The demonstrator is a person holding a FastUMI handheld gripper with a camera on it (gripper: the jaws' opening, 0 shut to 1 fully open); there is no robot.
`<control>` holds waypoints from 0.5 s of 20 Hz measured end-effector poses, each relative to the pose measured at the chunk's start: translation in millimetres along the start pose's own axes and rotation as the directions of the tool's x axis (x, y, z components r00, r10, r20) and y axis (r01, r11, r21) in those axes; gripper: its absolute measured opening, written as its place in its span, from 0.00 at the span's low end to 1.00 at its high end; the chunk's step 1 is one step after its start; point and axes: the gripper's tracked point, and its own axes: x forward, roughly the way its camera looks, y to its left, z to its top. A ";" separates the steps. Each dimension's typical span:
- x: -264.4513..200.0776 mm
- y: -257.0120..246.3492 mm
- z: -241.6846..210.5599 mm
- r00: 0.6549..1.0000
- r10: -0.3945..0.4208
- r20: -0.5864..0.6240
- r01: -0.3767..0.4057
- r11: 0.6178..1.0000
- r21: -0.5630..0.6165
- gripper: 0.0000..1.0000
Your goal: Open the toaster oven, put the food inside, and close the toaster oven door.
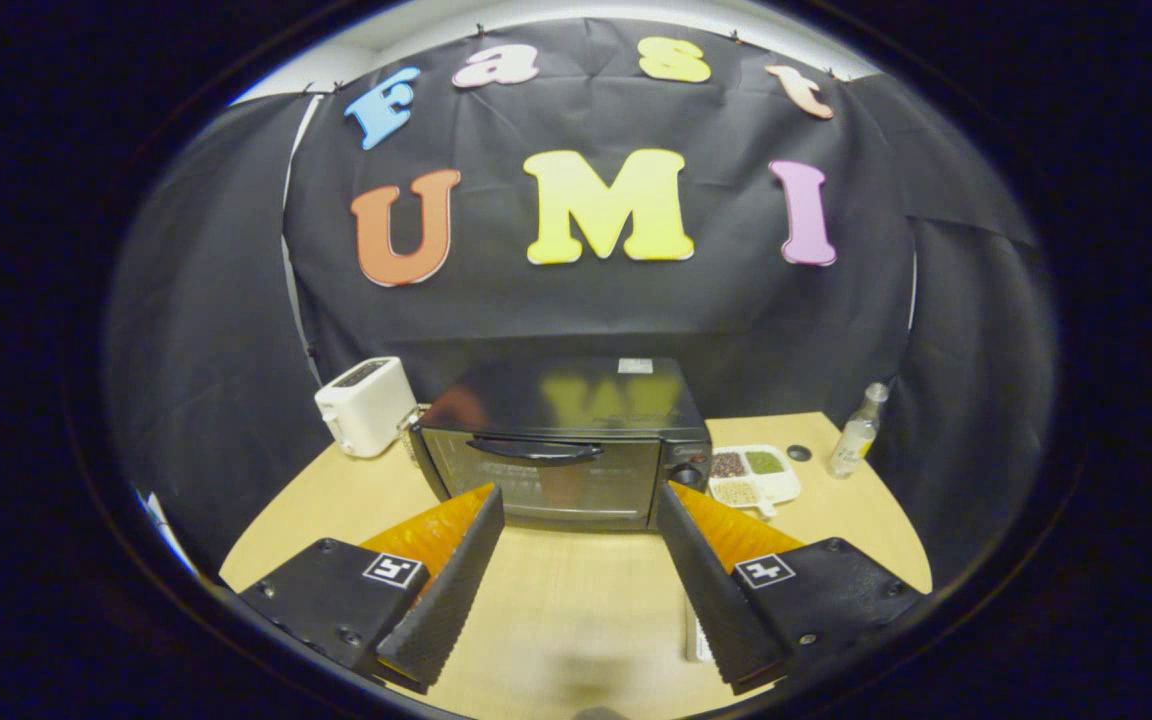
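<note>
On the pale wooden table point(576, 600), against the black cloth wall, we list the following, largest first.

Toaster oven point(561, 445): black, boxy, standing toward the back of the table, just beyond the fingertips and centred between them. Its glass door point(546, 485) is shut and upright, with a dark curved handle point(534, 450) across the upper part. We see a knob point(686, 475) on the panel beside the door.

Gripper point(576, 495): we find it released, its two fingers spread wide apart with nothing between them but bare table. The fingertips sit near the lower front of the oven, apart from it.

Toaster point(366, 405): white, slotted on top, standing just beside the oven at the table's back edge.

Tray point(781, 487): white, divided into compartments, lying just beside the oven on the knob side. The food in it is one dark reddish portion, one green, one pale.

Bottle point(856, 435): clear, upright, near the tray at the table's edge.

Small dark round object point(799, 452): lying between tray and bottle; we cannot tell what it is.
</note>
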 end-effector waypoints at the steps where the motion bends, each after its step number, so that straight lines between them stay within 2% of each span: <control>1: -21.9 3.8 8.3 0.999 -0.015 0.030 0.015 1.000 0.000 0.98; 7: -165.1 -36.6 76.2 0.969 -0.089 0.230 0.086 0.996 0.021 0.98; 10: -227.3 -58.0 103.7 0.940 -0.118 0.321 0.134 0.991 -0.029 0.99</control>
